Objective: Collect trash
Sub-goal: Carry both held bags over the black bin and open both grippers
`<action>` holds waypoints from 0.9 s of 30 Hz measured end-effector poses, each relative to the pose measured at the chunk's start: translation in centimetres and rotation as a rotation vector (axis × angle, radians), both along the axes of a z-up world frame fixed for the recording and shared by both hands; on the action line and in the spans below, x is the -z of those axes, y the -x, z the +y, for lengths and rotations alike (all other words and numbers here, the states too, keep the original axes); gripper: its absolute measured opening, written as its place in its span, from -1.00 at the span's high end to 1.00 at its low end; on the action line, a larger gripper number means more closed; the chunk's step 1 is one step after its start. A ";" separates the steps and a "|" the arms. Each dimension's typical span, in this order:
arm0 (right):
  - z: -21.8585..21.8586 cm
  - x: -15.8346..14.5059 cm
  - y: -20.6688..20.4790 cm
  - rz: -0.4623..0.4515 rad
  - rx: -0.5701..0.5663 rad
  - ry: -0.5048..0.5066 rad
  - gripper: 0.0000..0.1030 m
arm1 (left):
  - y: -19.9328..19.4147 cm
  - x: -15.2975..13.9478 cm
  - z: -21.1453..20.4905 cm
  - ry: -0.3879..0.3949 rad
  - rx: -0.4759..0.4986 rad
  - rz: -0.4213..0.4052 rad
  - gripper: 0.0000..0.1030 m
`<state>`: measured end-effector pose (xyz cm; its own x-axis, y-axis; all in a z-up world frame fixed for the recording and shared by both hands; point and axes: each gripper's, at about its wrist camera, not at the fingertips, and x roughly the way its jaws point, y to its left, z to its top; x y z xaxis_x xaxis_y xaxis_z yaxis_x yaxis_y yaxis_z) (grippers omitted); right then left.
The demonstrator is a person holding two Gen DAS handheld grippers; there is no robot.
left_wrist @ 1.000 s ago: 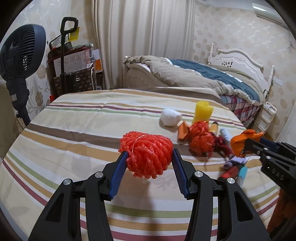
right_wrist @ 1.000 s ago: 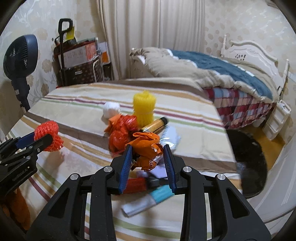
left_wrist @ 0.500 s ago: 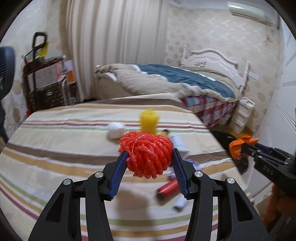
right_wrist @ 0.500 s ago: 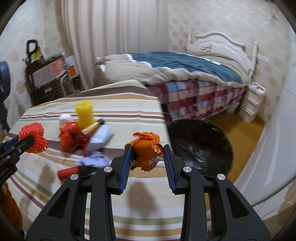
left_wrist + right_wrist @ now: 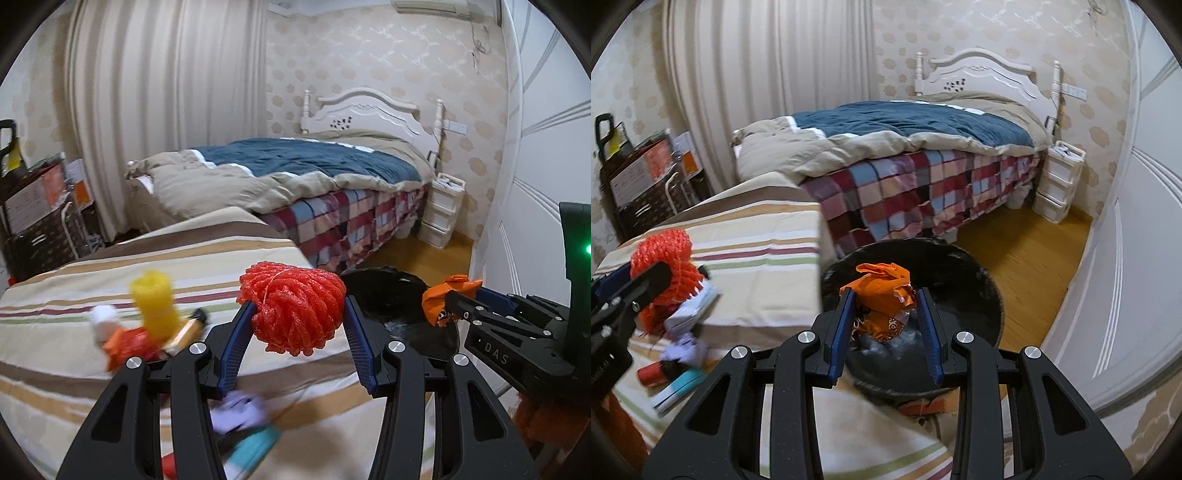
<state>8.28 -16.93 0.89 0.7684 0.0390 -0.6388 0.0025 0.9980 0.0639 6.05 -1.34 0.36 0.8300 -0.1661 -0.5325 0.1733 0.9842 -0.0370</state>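
On the left, a yellow foam roll (image 5: 154, 300) stands on the striped worktop (image 5: 110, 266) among blurred litter: a white wad (image 5: 103, 316), orange scraps (image 5: 127, 341), and a teal-ended tube (image 5: 677, 386) nearer the edge. The left hand-held gripper (image 5: 295, 314) is clamped on a red foam net ball (image 5: 293, 304), its blue pads pressing both sides, held above the worktop's right edge. Further right, a black trash bin (image 5: 960, 266) stands on the wooden floor (image 5: 1027, 251) just beside the worktop and near the bed (image 5: 923, 147). The right hand-held gripper (image 5: 886, 314) grips a crumpled orange wrapper (image 5: 884, 288) between its pads, directly over the bin's opening.
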 end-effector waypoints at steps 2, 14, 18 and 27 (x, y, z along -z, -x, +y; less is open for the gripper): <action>-0.9 0.4 -0.8 0.007 0.011 -0.008 0.36 | -1.4 0.6 -1.1 0.003 0.008 0.016 0.03; -4.2 3.4 -5.5 0.053 0.036 -0.030 0.35 | -7.5 3.5 -6.4 -0.028 0.030 0.085 0.03; -4.8 4.1 -6.4 0.064 0.038 -0.034 0.35 | -8.8 4.3 -7.6 -0.045 0.037 0.109 0.03; -5.8 4.9 -7.5 0.078 0.048 -0.043 0.32 | -10.0 5.2 -8.4 -0.069 0.031 0.140 -0.22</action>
<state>15.83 -22.77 -4.01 0.7179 0.0322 -0.6954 0.0571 0.9928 0.1049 16.05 -9.74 -4.86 0.7421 -0.1496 -0.6534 0.2015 0.9795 0.0046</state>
